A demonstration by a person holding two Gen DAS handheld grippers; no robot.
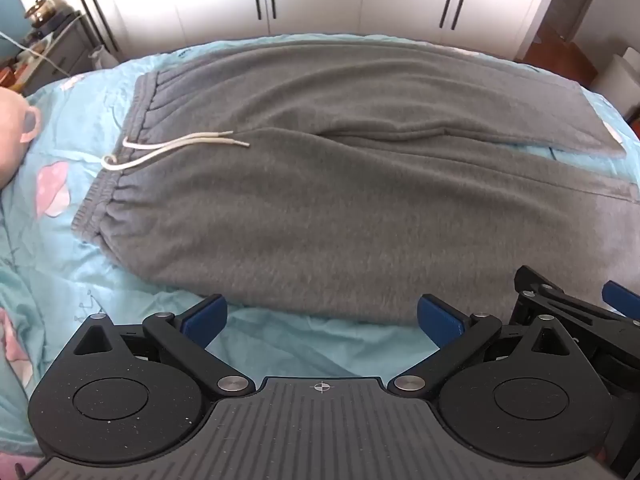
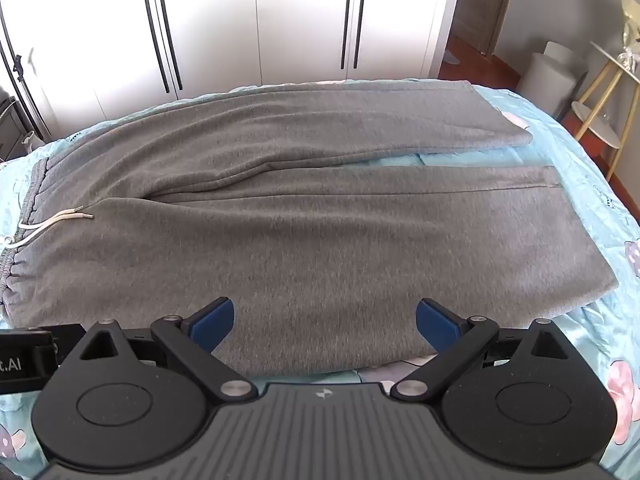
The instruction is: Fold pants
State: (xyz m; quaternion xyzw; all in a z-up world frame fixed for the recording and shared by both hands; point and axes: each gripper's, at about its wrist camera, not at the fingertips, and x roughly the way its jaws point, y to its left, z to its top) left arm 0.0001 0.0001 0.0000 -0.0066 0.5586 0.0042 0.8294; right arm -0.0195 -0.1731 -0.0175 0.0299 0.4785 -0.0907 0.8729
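Observation:
Grey sweatpants (image 1: 320,184) lie flat on a light blue bedspread (image 1: 72,272), waistband at the left with a white drawstring (image 1: 172,150), both legs stretching right. In the right wrist view the pants (image 2: 320,232) show with two legs side by side and a narrow gap between them. My left gripper (image 1: 320,316) is open and empty, hovering over the near edge of the pants by the hip. My right gripper (image 2: 324,318) is open and empty over the near leg; it also shows in the left wrist view (image 1: 576,300) at the right edge.
White wardrobe doors (image 2: 256,20) stand behind the bed. A cluttered side table (image 1: 48,40) is at the far left. A white bin (image 2: 552,76) and a gold-legged side table (image 2: 604,96) stand on the floor at the right. A pillow edge (image 1: 12,132) lies left.

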